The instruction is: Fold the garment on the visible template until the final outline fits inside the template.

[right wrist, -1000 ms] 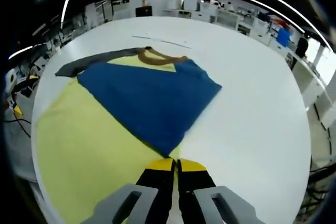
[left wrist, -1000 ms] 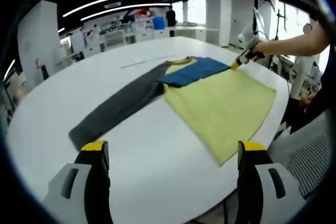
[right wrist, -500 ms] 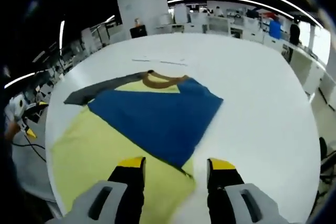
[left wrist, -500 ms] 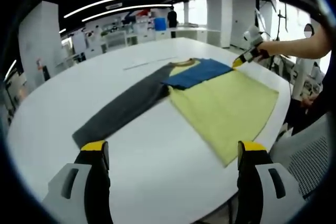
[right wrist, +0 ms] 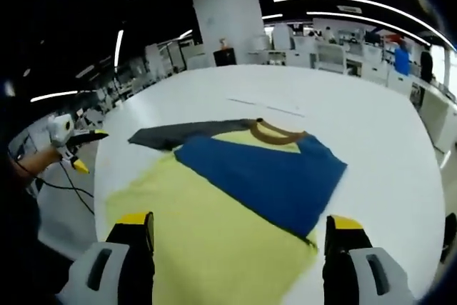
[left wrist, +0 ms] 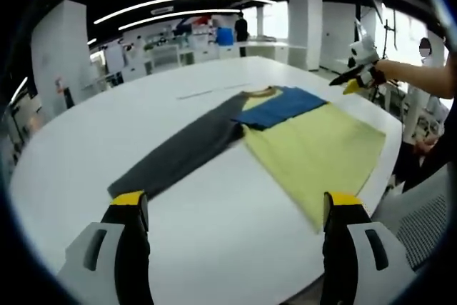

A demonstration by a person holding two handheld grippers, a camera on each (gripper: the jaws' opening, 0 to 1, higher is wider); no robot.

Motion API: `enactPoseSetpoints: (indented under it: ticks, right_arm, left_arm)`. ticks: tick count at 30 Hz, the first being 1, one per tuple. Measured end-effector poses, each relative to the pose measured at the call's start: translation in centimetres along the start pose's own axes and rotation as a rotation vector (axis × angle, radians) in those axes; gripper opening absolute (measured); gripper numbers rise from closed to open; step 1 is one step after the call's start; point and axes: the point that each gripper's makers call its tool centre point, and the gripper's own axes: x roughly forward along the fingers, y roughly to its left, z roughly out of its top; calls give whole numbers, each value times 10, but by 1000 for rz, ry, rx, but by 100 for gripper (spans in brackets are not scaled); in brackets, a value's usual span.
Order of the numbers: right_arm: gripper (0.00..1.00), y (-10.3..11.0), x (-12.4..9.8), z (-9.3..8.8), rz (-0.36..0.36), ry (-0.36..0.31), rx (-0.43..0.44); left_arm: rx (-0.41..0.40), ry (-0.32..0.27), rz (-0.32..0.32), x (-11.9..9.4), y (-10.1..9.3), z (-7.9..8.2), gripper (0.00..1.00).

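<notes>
While the left tongs (left wrist: 228, 208) stand wide open and empty in the left gripper view, the garment (left wrist: 307, 144) lies flat on the white worktop (left wrist: 107, 133), blue sleeve (left wrist: 282, 103) folded across the yellow body, grey sleeve (left wrist: 178, 155) stretched outward. That grey sleeve looks like the next fold: grip its cuff and lay it smoothly over the chest. From the right gripper view, the right tongs (right wrist: 232, 230) also gape empty above the hem. Nothing on the worktop blocks the way; office desks (right wrist: 343, 51) stand well apart.
</notes>
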Motion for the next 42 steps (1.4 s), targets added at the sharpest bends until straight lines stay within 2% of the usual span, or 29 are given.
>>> enactPoseSetpoints:
  ticks: [5,13,17,22,25,27,31,33,36,42]
  right_arm:
    - [99,15,-6,0,19,-1,-36]
    - [99,38,-16,9,53,-68,-37]
    - [99,47,-19,10,57,-93,-49]
    - [99,53,-21,9,45,-106,-55]
    - [99,54,-23,8,38,-113,-62]
    - [99,55,-23,5,33,-117,-60]
    - [99,55,-24,0,23,-121,-42]
    - [99,56,-24,-3,15,-119,-38]
    - [98,53,-24,-6,5,-118,-28]
    - [96,46,-27,-8,-17,-126,-15]
  left_arm:
    - [-24,-16,29,1,15,4,99]
    - [-130,-67,139,7,61,5,95]
    - [-164,-68,182,12,79,-1,90]
    - [-237,-86,244,17,100,-7,76]
    - [-296,-110,283,20,113,-11,71]
    - [-299,-85,323,24,125,-20,69]
    - [-337,-38,391,29,141,-39,57]
    - [-347,-37,405,32,145,-44,52]
    - [-415,-53,447,33,147,-50,43]
    - [-457,-49,501,35,147,-59,28]
